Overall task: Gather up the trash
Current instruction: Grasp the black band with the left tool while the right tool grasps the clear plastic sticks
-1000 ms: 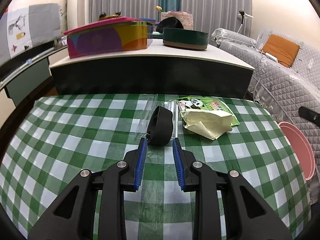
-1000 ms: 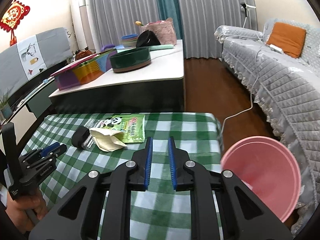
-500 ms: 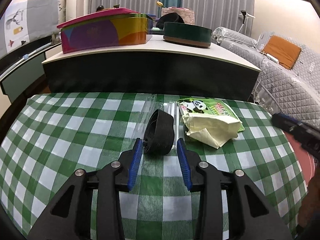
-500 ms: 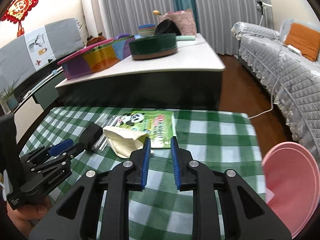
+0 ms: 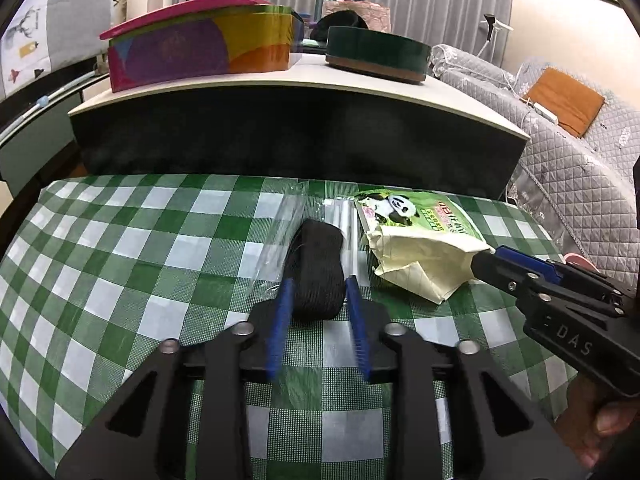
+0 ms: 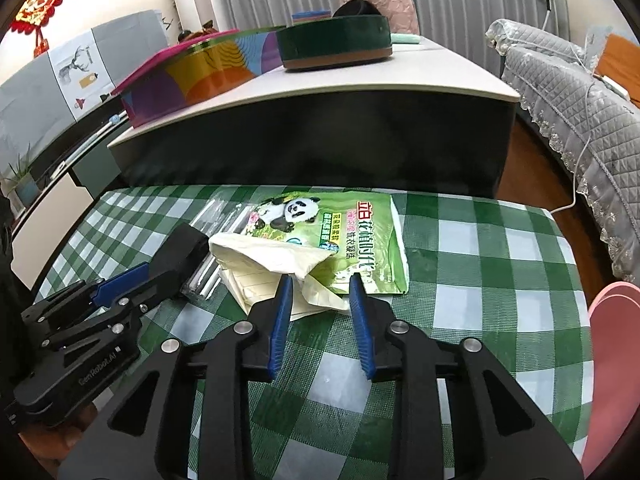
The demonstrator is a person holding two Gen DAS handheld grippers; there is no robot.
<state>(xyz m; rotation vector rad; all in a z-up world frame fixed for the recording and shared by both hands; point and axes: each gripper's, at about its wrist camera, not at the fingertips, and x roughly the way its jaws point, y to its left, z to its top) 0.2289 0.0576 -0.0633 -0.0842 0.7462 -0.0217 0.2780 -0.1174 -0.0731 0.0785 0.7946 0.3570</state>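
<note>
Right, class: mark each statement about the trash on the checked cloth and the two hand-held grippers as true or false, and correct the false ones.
1. The black roll lies between the left hand-held gripper's fingers. True.
2. The cream paper lies partly on top of the panda packet. True.
3. The right hand-held gripper is over the black roll. False: it is at the cream paper's near edge.
4. The panda packet is inside the pink basin. False: it lies flat on the cloth; the basin is off to the right, beyond the cloth's edge.
5. The green round tin sits on the checked cloth. False: it is on the higher white-topped table behind.
</note>
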